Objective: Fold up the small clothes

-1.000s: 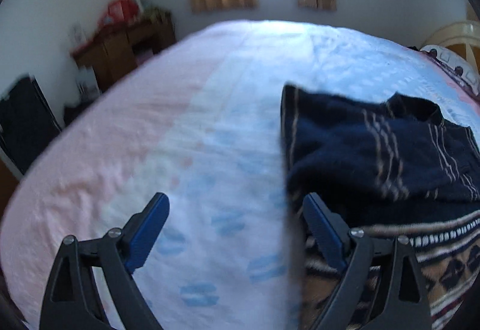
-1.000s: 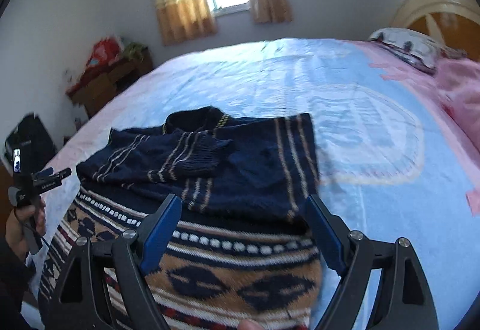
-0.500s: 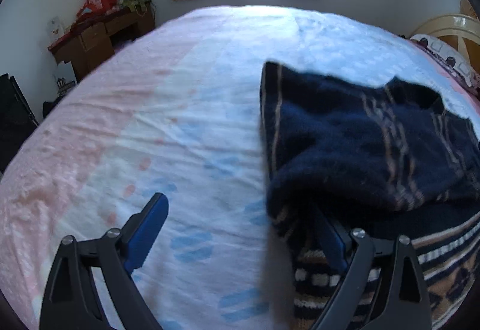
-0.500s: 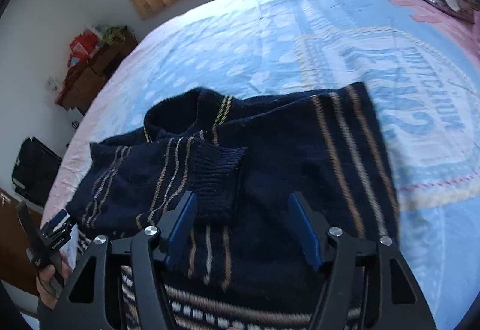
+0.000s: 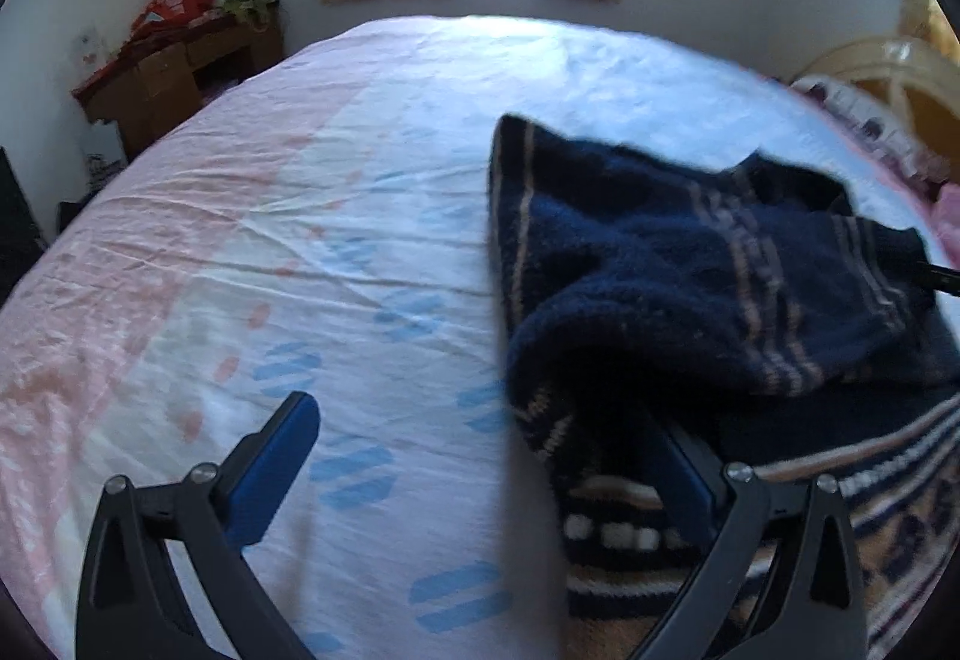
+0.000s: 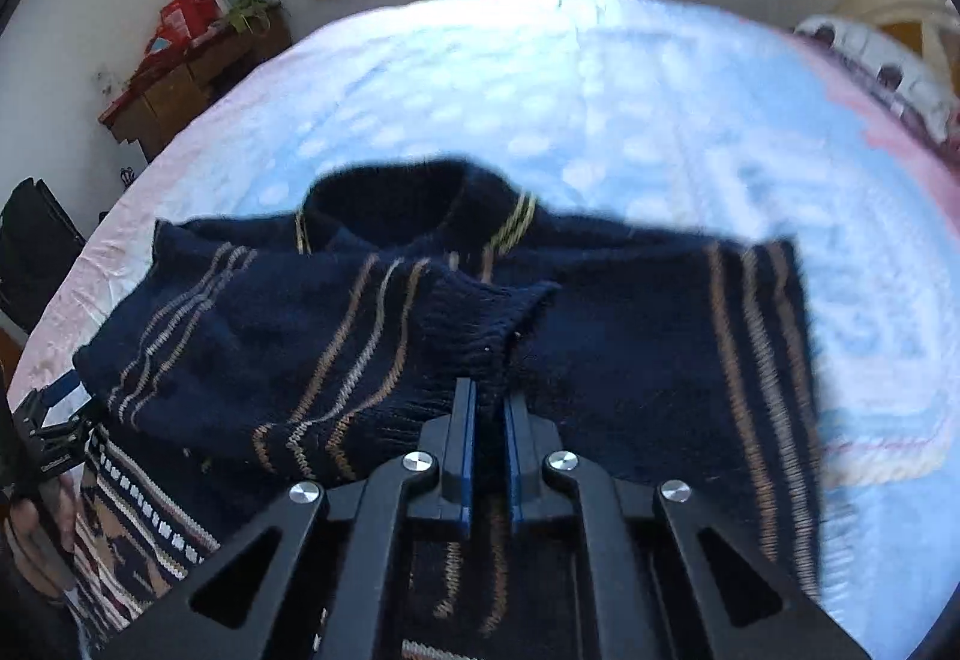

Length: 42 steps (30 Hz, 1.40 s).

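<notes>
While your right gripper sits clamped, jaws just closed, on ribbed cuff of navy knitted sweater with tan stripes, lying part-folded on pale printed bedsheet, left gripper gapes wide at sweater's edge, gripping nothing. Risk: thin pinch slips, sleeve flops crooked.

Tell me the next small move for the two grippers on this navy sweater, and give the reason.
Probably close the left gripper on the sweater edge. Its jaws stand wide, one finger tucked under the knit, while the right gripper has just closed on the ribbed cuff. With both ends held, the fold can likely be carried over.
</notes>
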Tool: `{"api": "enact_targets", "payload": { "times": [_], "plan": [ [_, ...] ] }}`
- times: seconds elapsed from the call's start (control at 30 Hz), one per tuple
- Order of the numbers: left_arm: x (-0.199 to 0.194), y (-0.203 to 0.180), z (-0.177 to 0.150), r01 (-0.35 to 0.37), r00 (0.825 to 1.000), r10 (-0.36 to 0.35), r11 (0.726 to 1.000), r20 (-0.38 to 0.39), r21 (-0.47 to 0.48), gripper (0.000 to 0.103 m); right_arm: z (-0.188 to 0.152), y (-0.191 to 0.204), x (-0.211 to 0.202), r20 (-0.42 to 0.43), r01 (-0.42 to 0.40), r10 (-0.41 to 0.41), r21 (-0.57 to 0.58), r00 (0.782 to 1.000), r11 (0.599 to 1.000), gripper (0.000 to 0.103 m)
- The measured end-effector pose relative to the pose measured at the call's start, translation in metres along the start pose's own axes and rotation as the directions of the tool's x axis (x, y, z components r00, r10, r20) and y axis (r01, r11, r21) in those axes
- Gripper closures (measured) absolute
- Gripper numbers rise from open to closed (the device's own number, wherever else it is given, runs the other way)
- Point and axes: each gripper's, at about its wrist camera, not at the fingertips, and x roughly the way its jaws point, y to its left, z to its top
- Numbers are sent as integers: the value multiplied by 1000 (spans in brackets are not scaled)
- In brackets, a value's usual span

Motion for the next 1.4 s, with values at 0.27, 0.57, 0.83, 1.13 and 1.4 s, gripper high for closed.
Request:
{"api": "enact_targets", "payload": {
  "times": [0.27,0.57,0.83,1.13,1.4],
  "plan": [
    [-15,17,0,135,987,-125,986,101,-99,0,7,-27,-13,32,114,-115,35,993,993,99],
    [-10,16,-1,134,989,-125,984,77,-121,0,-12,-47,5,-24,173,-172,46,985,984,57],
    [-21,-6,31,56,993,-46,994,105,-95,0,-1,-10,-19,56,26,-23,-42,998,999,52],
    [16,-17,12,-71,996,72,997,-48,22,0,-25,7,26,-49,51,-57,-127,997,991,51],
    [-1,-25,4,-76,997,77,997,-33,27,0,-37,3,8,-46,66,-73,-136,996,989,51]
  ]
}}
